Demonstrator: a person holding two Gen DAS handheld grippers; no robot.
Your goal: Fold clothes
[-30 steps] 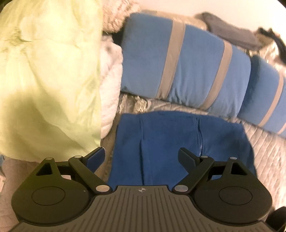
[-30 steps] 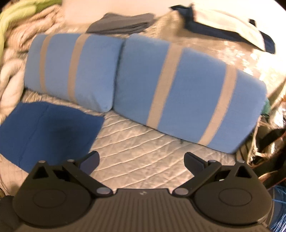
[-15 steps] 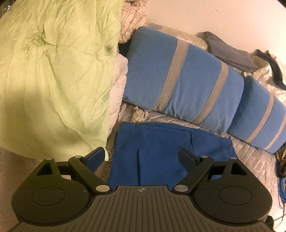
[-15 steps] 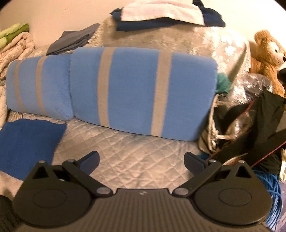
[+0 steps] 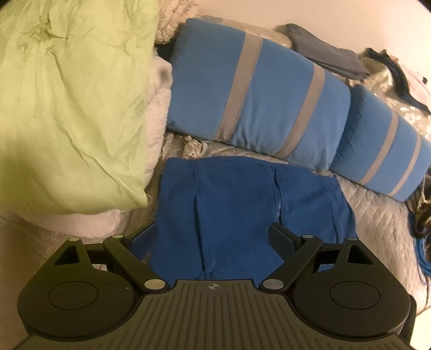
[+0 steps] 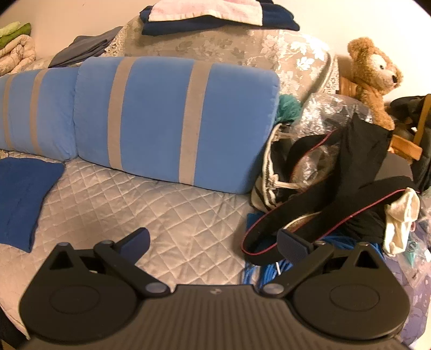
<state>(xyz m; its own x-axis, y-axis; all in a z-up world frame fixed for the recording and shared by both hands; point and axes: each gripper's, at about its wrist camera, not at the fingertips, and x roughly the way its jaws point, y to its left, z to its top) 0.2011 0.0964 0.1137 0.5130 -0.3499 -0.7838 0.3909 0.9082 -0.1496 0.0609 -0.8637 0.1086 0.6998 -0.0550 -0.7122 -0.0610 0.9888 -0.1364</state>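
Observation:
A folded dark blue garment [image 5: 242, 207] lies flat on the quilted grey cover [image 6: 167, 215]; its edge also shows at the far left of the right wrist view [image 6: 21, 193]. My left gripper [image 5: 212, 238] hovers over the garment's near part, open, with nothing between its fingers. My right gripper [image 6: 212, 243] is open too, over bare quilt, its right finger [image 6: 292, 246] close to a heap of black clothes with red piping [image 6: 336, 193]. A cream cloth [image 6: 401, 218] lies in that heap.
Two blue cushions with grey stripes [image 5: 256, 99] [image 6: 172, 121] line the back. A pale green pillow [image 5: 70, 107] on white bedding fills the left. A teddy bear [image 6: 374, 78], plastic wrap, folded stacks [image 6: 215, 13] and a blue cable [image 6: 266, 269] crowd the right.
My right gripper has swung far to the right, from the blue garment's side to the black clothes heap. The left gripper has shifted a little over the blue garment. Both jaws stayed open.

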